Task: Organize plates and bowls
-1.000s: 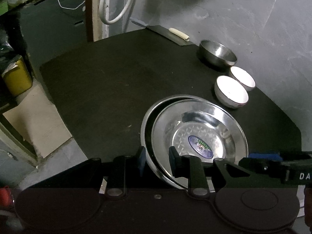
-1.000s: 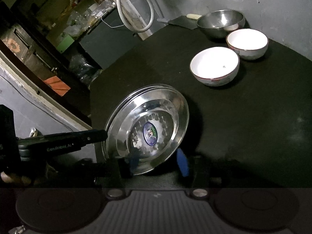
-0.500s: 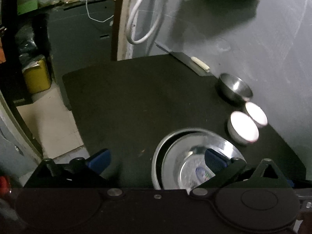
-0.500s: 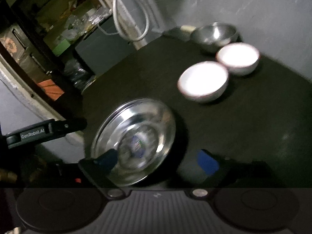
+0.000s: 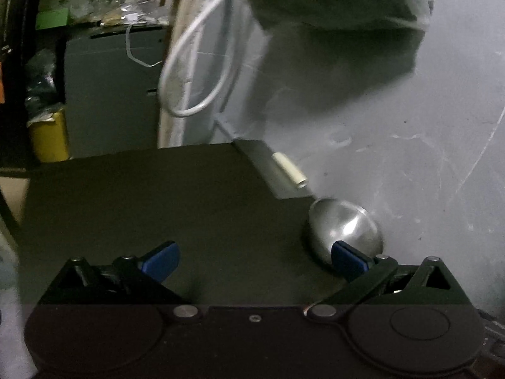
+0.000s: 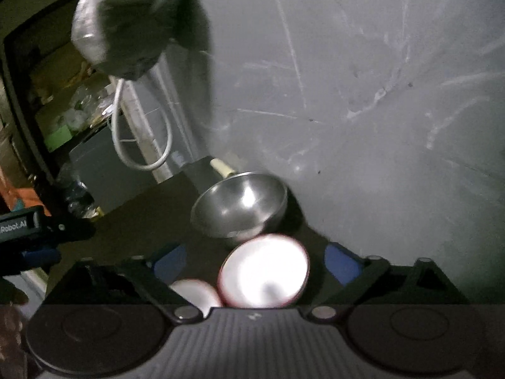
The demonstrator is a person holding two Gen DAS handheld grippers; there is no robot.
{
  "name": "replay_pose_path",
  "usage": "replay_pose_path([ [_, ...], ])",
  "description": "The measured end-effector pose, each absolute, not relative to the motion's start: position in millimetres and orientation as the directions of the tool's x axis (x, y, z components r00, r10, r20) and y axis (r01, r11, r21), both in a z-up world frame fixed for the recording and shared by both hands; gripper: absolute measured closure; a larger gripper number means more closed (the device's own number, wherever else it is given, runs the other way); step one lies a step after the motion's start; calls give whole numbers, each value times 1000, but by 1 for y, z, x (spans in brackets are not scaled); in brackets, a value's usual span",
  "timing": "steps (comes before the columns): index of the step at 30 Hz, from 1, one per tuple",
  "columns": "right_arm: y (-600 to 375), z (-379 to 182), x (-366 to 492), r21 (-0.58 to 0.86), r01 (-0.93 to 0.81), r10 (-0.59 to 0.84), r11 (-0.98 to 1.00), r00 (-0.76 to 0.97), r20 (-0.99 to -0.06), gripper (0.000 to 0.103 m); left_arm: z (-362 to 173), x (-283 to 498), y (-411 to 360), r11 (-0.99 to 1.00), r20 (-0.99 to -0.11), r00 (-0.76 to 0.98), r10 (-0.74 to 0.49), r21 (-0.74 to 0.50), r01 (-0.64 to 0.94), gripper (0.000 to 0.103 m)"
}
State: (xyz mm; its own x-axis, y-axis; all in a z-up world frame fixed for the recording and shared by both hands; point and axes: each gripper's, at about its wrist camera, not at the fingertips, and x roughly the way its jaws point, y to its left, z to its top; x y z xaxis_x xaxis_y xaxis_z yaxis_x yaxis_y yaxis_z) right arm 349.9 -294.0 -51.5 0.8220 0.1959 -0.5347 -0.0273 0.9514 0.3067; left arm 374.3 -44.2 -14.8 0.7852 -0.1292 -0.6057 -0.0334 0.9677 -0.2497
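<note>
dark worktop [image 5: 132, 202] against grey wall. on it: steel bowl [image 6: 241, 207], two white bowls [image 6: 265, 271] beside it, knife [image 5: 285, 170] at back edge.

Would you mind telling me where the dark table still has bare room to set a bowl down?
The dark table is bare from its left edge across to the steel bowl. It is crowded by the wall: the steel bowl and two white bowls sit close together.

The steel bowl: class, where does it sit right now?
The steel bowl sits on the black table by the grey wall, just behind the nearer white bowl in the right wrist view.
</note>
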Motion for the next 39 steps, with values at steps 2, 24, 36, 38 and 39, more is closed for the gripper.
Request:
replay_pose_path([
  [2,-301,-58,370,326,-43,222,944,816,-534,10,-20,392,-62,970,-615,780,-115,-239,-45,1],
  [24,-303,-98,450,394,-59,300,917,753,-586,48,-84,483,-101,938,-709,674,-206,-338,-69,18],
  [36,-308,-94,444,418,-119,352,900,765,-540,68,-78,475,-109,955,-685,691,-231,-295,26,83],
  [38,-312,-86,436,427,-151,373,891,782,-500,69,-66,464,-104,953,-655,717,-239,-301,43,82],
  [39,-313,-80,431,434,-172,388,884,788,-478,69,-59,456,-101,952,-641,729,-241,-303,48,82],
])
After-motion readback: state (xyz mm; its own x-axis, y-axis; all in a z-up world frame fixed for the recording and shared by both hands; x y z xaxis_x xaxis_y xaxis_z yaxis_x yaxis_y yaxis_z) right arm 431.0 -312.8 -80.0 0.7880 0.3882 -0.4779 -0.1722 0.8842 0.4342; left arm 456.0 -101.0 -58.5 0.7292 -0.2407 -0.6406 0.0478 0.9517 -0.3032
